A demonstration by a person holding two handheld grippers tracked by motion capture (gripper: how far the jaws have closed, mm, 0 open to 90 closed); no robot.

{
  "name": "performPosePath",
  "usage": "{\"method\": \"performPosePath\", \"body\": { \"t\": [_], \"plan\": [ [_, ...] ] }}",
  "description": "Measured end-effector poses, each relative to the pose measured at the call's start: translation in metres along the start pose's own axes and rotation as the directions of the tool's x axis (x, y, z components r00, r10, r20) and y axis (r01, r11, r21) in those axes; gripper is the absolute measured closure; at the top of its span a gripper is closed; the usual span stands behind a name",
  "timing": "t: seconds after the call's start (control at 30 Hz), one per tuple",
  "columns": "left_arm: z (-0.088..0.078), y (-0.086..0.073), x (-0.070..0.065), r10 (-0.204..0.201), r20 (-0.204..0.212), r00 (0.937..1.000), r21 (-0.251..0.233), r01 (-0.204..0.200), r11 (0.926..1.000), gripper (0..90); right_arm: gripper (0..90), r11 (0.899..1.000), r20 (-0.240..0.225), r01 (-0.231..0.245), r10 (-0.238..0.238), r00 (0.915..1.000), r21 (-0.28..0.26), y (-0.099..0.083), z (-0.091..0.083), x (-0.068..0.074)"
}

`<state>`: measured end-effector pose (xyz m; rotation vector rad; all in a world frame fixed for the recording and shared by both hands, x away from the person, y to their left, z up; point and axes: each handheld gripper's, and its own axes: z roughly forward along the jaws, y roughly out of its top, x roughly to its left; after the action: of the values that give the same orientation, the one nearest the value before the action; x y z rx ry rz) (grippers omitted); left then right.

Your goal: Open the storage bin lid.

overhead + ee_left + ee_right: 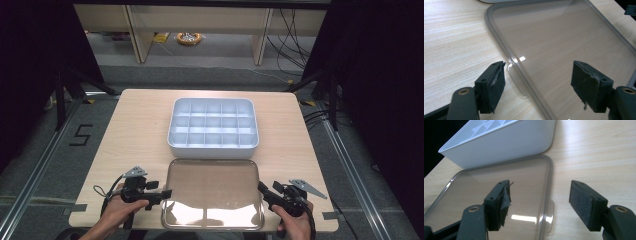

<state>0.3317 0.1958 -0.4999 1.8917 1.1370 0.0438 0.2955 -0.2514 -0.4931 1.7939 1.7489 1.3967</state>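
A clear plastic lid (212,192) lies flat on the wooden table, right in front of a white box (212,150) split into several compartments. My left gripper (167,192) sits at the lid's left edge, held in a hand. In the left gripper view, that gripper (539,82) is open, its jaws straddling the lid (564,40) rim and a small tab (517,80) without touching. My right gripper (260,187) sits at the lid's right edge. In the right gripper view, it (540,200) is open astride the rim of the lid (499,177) and its tab (549,212), with the box (506,145) behind.
The table (135,130) has bare wood on both sides of the box. The hands are at its front edge. Beyond the far edge are grey floor, desk legs and cables (295,45). Dark curtains and stand legs (75,85) flank the table.
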Motion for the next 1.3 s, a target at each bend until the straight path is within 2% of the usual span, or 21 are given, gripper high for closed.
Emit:
{"method": "performPosePath", "body": {
  "t": [0.03, 0.07, 0.13, 0.17, 0.2, 0.23, 0.33, 0.37, 0.4, 0.5, 0.53, 0.67, 0.7, 0.83, 0.87, 0.9, 0.97, 1.0, 1.07, 1.17, 1.3],
  "plan": [
    [0.000, 0.000, -0.001, 0.004, 0.004, 1.0000, -0.010, -0.004, 0.9999, 25.1, 32.7, 0.999, 0.012, 0.037, -0.036, 0.9993, -0.011, 0.000, 0.000, -0.001],
    [-0.001, 0.000, -0.001, 0.016, 0.006, 0.9999, -0.006, -0.016, 0.9999, 24.2, 32.1, 0.999, 0.006, -0.031, 0.031, 0.9995, 0.013, -0.001, -0.004, 0.007],
    [-0.001, 0.000, -0.003, 0.025, 0.047, 0.9986, -0.023, -0.024, 0.9994, 23.0, 30.8, 1.000, 0.005, 0.000, 0.000, 1.0000, 0.018, -0.002, -0.006, 0.010],
    [-0.002, 0.000, -0.003, 0.031, 0.058, 0.9978, -0.023, -0.030, 0.9993, 22.6, 30.4, 0.997, -0.009, 0.083, -0.083, 0.9965, 0.000, -0.001, -0.005, 0.005],
    [-0.002, 0.000, -0.004, 0.038, 0.061, 0.9974, -0.028, -0.036, 0.9989, 22.3, 29.9, 0.998, 0.007, 0.069, -0.069, 0.9976, -0.003, -0.003, -0.005, 0.009],
    [-0.002, -0.001, -0.004, 0.046, 0.058, 0.9973, -0.036, -0.044, 0.9984, 22.0, 29.3, 0.992, -0.008, 0.122, -0.122, 0.9925, -0.007, -0.002, -0.005, 0.006],
    [-0.005, -0.001, -0.004, 0.064, 0.062, 0.9960, -0.035, -0.062, 0.9974, 21.6, 27.8, 0.995, -0.013, 0.099, -0.099, 0.9950, 0.015, -0.004, -0.006, 0.014],
    [-0.005, -0.002, -0.004, 0.063, 0.071, 0.9955, -0.043, -0.060, 0.9973, 21.5, 27.7, 0.986, -0.012, 0.168, -0.168, 0.9858, 0.016, -0.004, -0.006, 0.011],
    [-0.007, -0.003, -0.004, 0.049, 0.038, 0.9981, -0.028, -0.048, 0.9984, 21.4, 27.6, 0.986, -0.020, 0.168, -0.168, 0.9856, 0.012, -0.004, -0.005, 0.011],
    [-0.009, -0.005, -0.004, 0.045, 0.038, 0.9982, -0.031, -0.044, 0.9986, 21.3, 26.9, 0.993, -0.013, 0.118, -0.118, 0.9929, 0.023, -0.007, -0.009, 0.016],
    [-0.011, -0.005, -0.004, 0.053, 0.040, 0.9978, -0.026, -0.052, 0.9983, 21.3, 26.8, 0.985, -0.013, 0.172, -0.172, 0.9850, 0.009, -0.007, -0.009, 0.011],
    [-0.013, -0.010, -0.005, 0.047, 0.040, 0.9981, -0.028, -0.046, 0.9985, 21.3, 26.1, 0.992, -0.005, 0.119, -0.119, 0.9929, 0.035, -0.012, -0.017, 0.015],
    [-0.014, -0.011, -0.005, 0.053, 0.041, 0.9978, -0.020, -0.052, 0.9984, 21.3, 26.0, 0.983, 0.005, 0.181, -0.182, 0.9834, 0.034, -0.012, -0.019, 0.011],
    [-0.016, -0.015, -0.006, 0.047, 0.041, 0.9980, -0.036, -0.046, 0.9983, 21.4, 25.8, 0.983, -0.015, 0.181, -0.180, 0.9835, 0.016, -0.017, -0.024, 0.012],
    [-0.017, -0.017, -0.007, 0.051, 0.040, 0.9979, -0.037, -0.049, 0.9981, 21.5, 25.7, 0.990, 0.016, 0.128, -0.129, 0.9916, 0.052, -0.019, -0.029, 0.017],
    [-0.018, -0.018, -0.007, 0.060, 0.044, 0.9973, -0.034, -0.058, 0.9977, 21.7, 25.6, 0.979, 0.001, 0.201, -0.201, 0.9796, 0.019, -0.019, -0.027, 0.012],
    [-0.019, -0.021, -0.008, 0.060, 0.046, 0.9971, -0.036, -0.059, 0.9976, 21.9, 25.5, 0.985, 0.008, 0.170, -0.170, 0.9854, 0.033, -0.022, -0.030, 0.014],
    [-0.020, -0.022, -0.008, 0.060, 0.047, 0.9971, -0.032, -0.059, 0.9977, 21.9, 25.5, 0.978, 0.017, 0.204, -0.204, 0.9787, 0.037, -0.022, -0.031, 0.012],
    [-0.021, -0.024, -0.009, 0.062, 0.048, 0.9969, -0.035, -0.060, 0.9976, 21.9, 25.5, 0.989, 0.005, 0.138, -0.138, 0.9904, 0.048, -0.025, -0.034, 0.015],
    [-0.024, -0.026, -0.011, 0.058, 0.042, 0.9974, -0.033, -0.057, 0.9979, 22.0, 25.6, 0.979, 0.005, 0.200, -0.201, 0.9797, 0.039, -0.026, -0.035, 0.009],
    [-0.026, -0.028, -0.013, 0.060, 0.043, 0.9972, -0.035, -0.059, 0.9977, 22.1, 25.6, 0.980, -0.017, 0.192, -0.191, 0.9814, 0.048, -0.029, -0.039, 0.009]
  ]
}}
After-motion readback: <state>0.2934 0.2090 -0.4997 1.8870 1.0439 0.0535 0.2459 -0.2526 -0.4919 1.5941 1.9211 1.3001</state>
